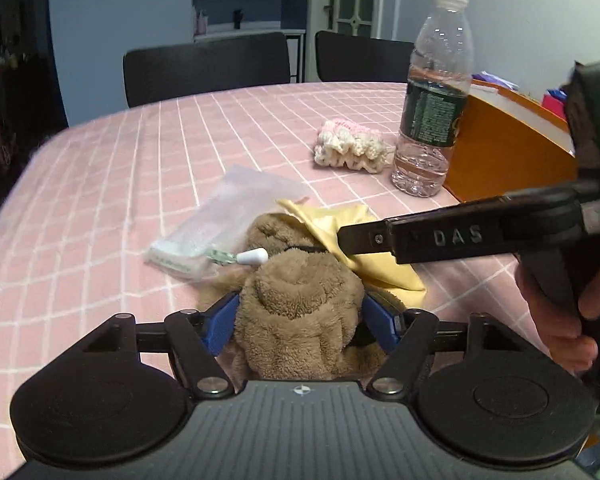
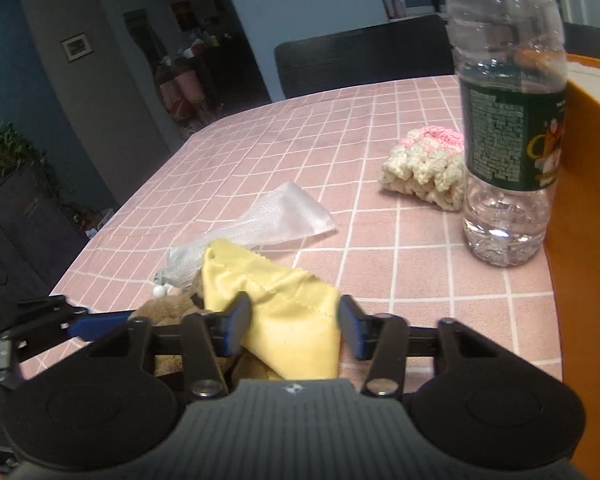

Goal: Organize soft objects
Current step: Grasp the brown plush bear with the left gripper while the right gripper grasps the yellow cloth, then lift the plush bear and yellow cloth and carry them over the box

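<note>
Plush toy (image 1: 300,312) — brown and fuzzy — sits squeezed between the blue pads of your left gripper (image 1: 300,320), so that gripper is clenched on it, low over the bench (image 1: 120,184) with its pink checked cloth. From the right wrist view you see only a brown edge of the toy (image 2: 168,308) behind the left gripper's arm.

Your right gripper (image 2: 296,330) straddles the folded yellow cloth (image 2: 296,320): its left pad touches the cloth's side, while the right pad stands just beside the fold, so you cannot tell whether it truly grips. In the left wrist view the same yellow cloth (image 1: 340,232) lies draped against the toy's far side, with one finger of the right gripper laid across it.

Just beyond the toy a clear plastic bag (image 1: 220,216) lies flat on the bench, something pale inside it, and a small white bead-like piece (image 1: 252,257) rests between bag and toy. Farther back, a crocheted cream-and-pink piece (image 1: 350,146) lies near a water bottle (image 1: 432,92) — upright, capped, with a dark green label. The bottle stands just beside an orange box (image 1: 500,152) at the bench's right edge. Two dark chairs (image 1: 208,66) stand at the far side.
</note>
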Available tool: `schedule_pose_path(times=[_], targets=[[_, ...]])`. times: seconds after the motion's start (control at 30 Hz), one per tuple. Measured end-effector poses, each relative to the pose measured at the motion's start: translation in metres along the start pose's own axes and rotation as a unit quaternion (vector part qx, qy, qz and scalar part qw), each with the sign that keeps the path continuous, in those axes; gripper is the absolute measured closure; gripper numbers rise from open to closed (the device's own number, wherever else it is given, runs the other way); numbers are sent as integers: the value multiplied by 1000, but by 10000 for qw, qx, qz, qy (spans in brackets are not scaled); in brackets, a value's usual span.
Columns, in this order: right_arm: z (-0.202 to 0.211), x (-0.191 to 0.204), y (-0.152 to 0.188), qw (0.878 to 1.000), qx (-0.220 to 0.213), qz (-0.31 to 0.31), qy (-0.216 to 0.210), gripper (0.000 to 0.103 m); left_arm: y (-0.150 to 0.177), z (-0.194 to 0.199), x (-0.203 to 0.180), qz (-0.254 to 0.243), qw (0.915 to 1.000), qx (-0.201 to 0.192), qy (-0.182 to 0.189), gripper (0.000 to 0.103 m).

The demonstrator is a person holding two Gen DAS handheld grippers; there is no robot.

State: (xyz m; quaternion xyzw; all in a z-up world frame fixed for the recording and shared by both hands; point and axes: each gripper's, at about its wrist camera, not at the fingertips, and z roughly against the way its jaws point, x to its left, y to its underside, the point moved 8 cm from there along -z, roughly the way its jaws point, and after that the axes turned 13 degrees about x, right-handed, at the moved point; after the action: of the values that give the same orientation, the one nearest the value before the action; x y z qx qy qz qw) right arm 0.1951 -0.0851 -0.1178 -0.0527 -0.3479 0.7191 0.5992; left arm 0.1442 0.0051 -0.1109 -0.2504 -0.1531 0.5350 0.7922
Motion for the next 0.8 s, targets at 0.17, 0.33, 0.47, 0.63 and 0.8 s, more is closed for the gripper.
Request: schedule_pose_path(times=[0.17,0.33,0.47,0.63,0.8], targets=[[-6,8,8,9995,182,268,7,100,2,-8,-2,257,9996,71,36,32],[-11,8,16,9991,244,338,113,103,6,-7,-2,387,9992,50,-26,39],[0,2,16,9987,155,355,323,103,6,-3,-2,488,9988,-11,-24,48],[20,-10,21,9960,-12,467,758,103,10,8,-11,546,9984,-101,81,52],[46,-13,29,9948,-124,554,842,103,14,29,-21,521,9982,-235,192,54]])
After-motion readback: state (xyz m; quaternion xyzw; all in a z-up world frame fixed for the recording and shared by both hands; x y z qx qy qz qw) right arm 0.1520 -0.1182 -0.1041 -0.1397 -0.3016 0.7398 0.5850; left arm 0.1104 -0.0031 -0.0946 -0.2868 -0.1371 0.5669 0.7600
